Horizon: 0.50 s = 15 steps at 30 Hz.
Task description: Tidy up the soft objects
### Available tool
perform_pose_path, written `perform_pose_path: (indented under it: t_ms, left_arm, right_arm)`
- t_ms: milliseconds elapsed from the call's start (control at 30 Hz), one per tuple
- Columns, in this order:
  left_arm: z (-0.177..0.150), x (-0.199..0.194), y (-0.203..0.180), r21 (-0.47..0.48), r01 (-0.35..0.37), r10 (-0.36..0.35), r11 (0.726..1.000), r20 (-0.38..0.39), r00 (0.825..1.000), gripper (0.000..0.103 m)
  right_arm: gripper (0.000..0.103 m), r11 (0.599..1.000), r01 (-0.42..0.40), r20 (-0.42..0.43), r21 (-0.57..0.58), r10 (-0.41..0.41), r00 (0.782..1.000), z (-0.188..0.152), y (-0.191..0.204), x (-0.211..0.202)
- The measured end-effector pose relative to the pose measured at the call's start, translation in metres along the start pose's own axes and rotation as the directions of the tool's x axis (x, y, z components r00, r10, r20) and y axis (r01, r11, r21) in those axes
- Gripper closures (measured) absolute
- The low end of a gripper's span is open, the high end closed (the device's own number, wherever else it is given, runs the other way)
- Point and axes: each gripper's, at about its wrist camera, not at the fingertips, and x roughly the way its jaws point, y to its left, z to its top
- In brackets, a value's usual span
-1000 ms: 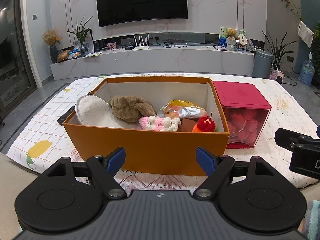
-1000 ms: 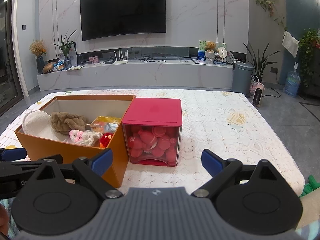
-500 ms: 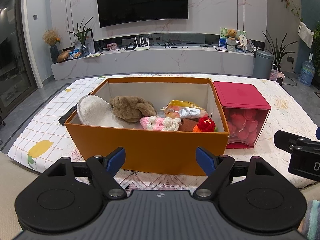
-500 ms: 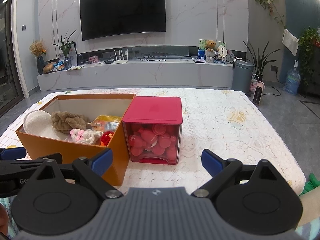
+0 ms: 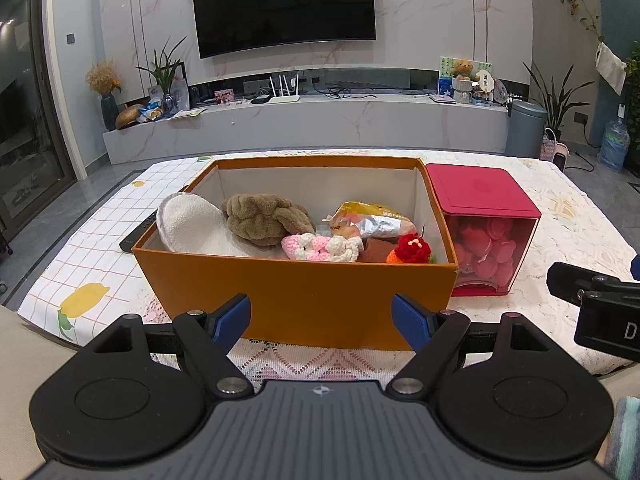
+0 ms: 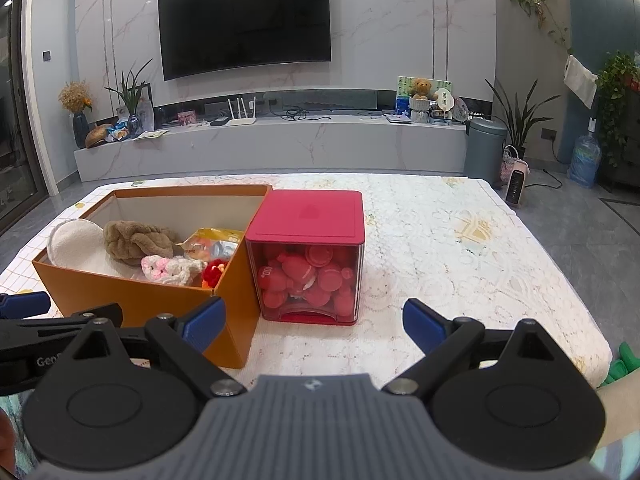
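1. Left wrist view: the left gripper point(image 5: 321, 318) hovers before the orange box point(image 5: 304, 296), fingers apart and empty.
2. Inside, left to right: a white fleecy pad point(image 5: 188, 226), a brown plush knot point(image 5: 264, 220), a pink crochet piece point(image 5: 320, 247), a crinkly foil packet point(image 5: 370, 220) and a red yarn flower point(image 5: 414, 249), probably already gathered.
3. Touching the box, a red-lidded clear cube point(image 6: 308, 256) holds hard-looking red caps.
4. The right gripper point(image 6: 314, 326) waits over the lace-covered bench point(image 6: 460, 248), fingers apart.
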Motion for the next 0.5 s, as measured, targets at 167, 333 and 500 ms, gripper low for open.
perform_pose_path:
  t_ms: [167, 333, 500]
  left_arm:
    - [-0.0001, 0.0002, 0.0000, 0.000, 0.000, 0.000, 1.000, 0.000, 1.000, 0.009]
    - [-0.0004, -0.0004, -0.0004, 0.001, -0.001, 0.001, 1.000, 0.000, 1.000, 0.009]
    - [0.0000, 0.0001, 0.0001, 0.001, 0.000, 0.000, 1.000, 0.002, 1.000, 0.009]
  right_arm:
    - [0.009, 1.000, 0.001, -0.005, 0.007, -0.001, 1.000, -0.0003, -0.0012, 0.0002]
    - [0.009, 1.000, -0.001, -0.010, 0.005, 0.001, 1.000, -0.0007, -0.0007, -0.0001]
    - [0.009, 1.000, -0.001, -0.010, 0.005, 0.001, 1.000, -0.0008, -0.0004, -0.0001]
